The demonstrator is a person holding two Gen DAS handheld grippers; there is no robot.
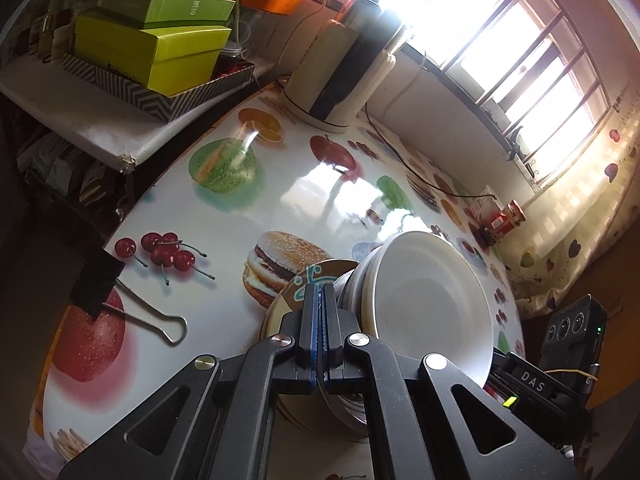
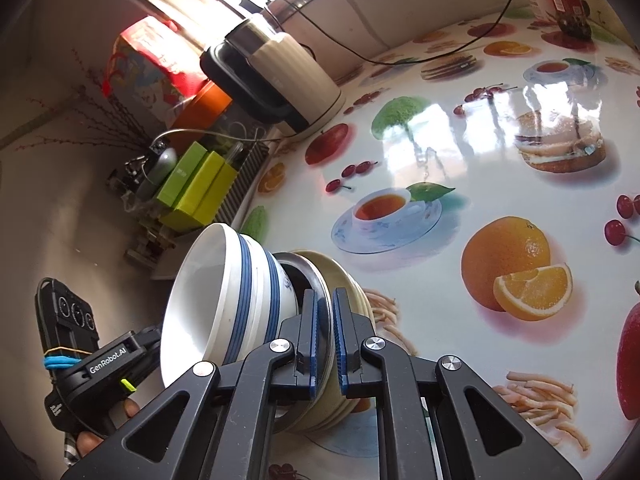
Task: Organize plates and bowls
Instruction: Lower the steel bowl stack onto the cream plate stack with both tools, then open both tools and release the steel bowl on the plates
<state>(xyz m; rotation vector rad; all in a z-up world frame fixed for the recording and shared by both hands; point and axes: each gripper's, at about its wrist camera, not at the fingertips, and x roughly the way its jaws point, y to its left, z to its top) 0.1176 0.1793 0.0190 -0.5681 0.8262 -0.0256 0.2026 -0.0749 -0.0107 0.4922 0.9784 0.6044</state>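
The right gripper [image 2: 324, 336] pinches the rim of the plates [image 2: 340, 280] between its blue pads, with the rim edge running up between the jaws. The left gripper [image 1: 319, 332] is pressed fully together, apparently on a thin plate rim [image 1: 316, 276] at the opposite side; I cannot tell how firm this hold is. Between the two grippers the stack is tilted steeply, with the bowls [image 2: 224, 292] leaning toward the left gripper side. Beyond it lies the fruit-print table [image 2: 460, 152], and the kettle [image 2: 276, 80] stands far behind. I judge the next move turns on bringing the stack level, both hands together.
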